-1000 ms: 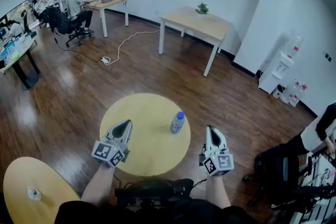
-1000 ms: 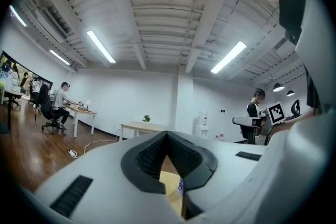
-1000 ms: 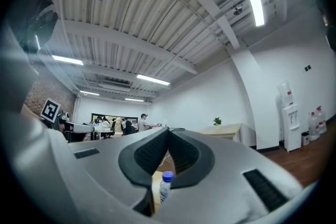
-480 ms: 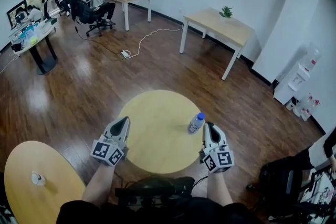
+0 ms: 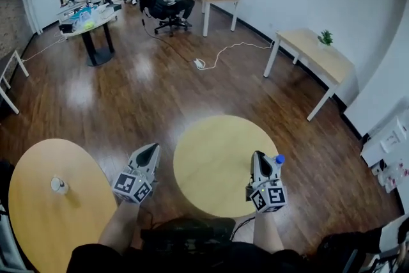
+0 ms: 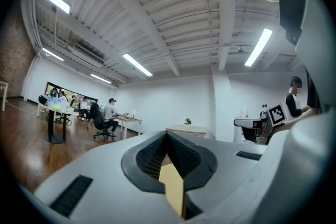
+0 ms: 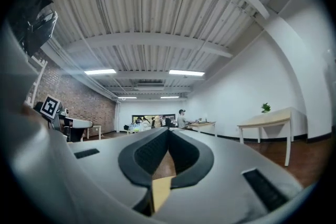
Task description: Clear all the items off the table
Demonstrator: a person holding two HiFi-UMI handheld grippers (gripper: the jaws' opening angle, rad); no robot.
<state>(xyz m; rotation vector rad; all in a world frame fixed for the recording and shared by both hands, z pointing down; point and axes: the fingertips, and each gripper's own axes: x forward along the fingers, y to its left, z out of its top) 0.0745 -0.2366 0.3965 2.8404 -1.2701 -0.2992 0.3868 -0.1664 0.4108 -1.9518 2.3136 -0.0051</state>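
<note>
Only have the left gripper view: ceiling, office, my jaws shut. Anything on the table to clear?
Observer: Yes. The head view shows one clear plastic bottle with a blue cap at the right edge of the round yellow table.
Operator: Which gripper is nearer?
Observer: The right gripper. The bottle stands just beside its tip, partly hidden behind it.
Operator: Right jaws?
Observer: Shut, nothing between them, in the right gripper view.

bright ceiling strips, fisheye-warped edges

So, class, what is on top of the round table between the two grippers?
Only a blue-capped bottle, at the round table's right edge. The right gripper covers most of its body, so its base cannot be seen.
</note>
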